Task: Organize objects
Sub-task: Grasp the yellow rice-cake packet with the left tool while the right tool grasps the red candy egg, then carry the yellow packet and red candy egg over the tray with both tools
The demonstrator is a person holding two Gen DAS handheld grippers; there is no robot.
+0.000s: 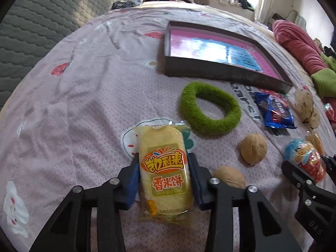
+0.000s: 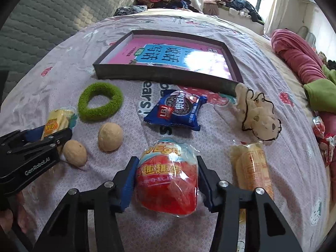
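Note:
My left gripper (image 1: 163, 159) is shut on a yellow rice cracker pack (image 1: 164, 172), which lies along the fingers over the bedsheet. My right gripper (image 2: 167, 161) is shut on a red and blue egg-shaped toy pack (image 2: 168, 178). In the left wrist view the right gripper (image 1: 304, 163) holds that pack (image 1: 306, 159) at the far right. In the right wrist view the left gripper (image 2: 56, 132) with the cracker pack (image 2: 55, 122) is at the far left. A shallow dark box (image 1: 220, 73) with a pink and blue bottom lies ahead; it also shows in the right wrist view (image 2: 159, 76).
On the sheet lie a green fuzzy ring (image 2: 100, 104), two walnuts (image 2: 110, 137) (image 2: 75, 152), a blue Oreo pack (image 2: 176, 110), a beige plush toy (image 2: 257, 113) and a second cracker pack (image 2: 252, 168). Pink and green bedding (image 2: 302, 63) is at the right.

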